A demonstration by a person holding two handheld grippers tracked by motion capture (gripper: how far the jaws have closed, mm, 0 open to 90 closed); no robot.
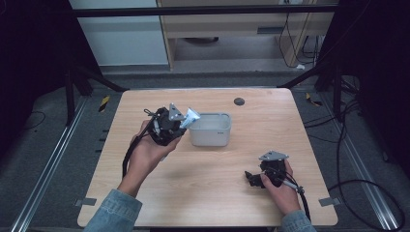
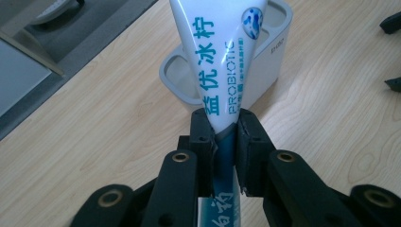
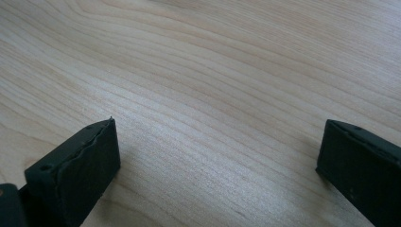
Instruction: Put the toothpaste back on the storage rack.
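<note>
My left gripper [image 2: 226, 130] is shut on a white toothpaste tube [image 2: 220, 61] with blue lettering, its jaws pinching the tube's narrow part. In the high view the left gripper [image 1: 181, 123] holds the tube [image 1: 191, 116] at the left rim of a white rectangular holder [image 1: 211, 129]. In the left gripper view the tube's wide end rises in front of that holder [image 2: 269, 71]. My right gripper [image 1: 249, 178] rests low over the table near the front right, and in its own view it [image 3: 217, 156] stands open with bare wood between the jaws.
The wooden table [image 1: 217, 193] has a small dark round spot [image 1: 239, 101] near its far edge. Beyond the table are a grey floor, cabinet legs and cables at the right. The right gripper's jaw tips [image 2: 392, 28] show at the far right of the left gripper view.
</note>
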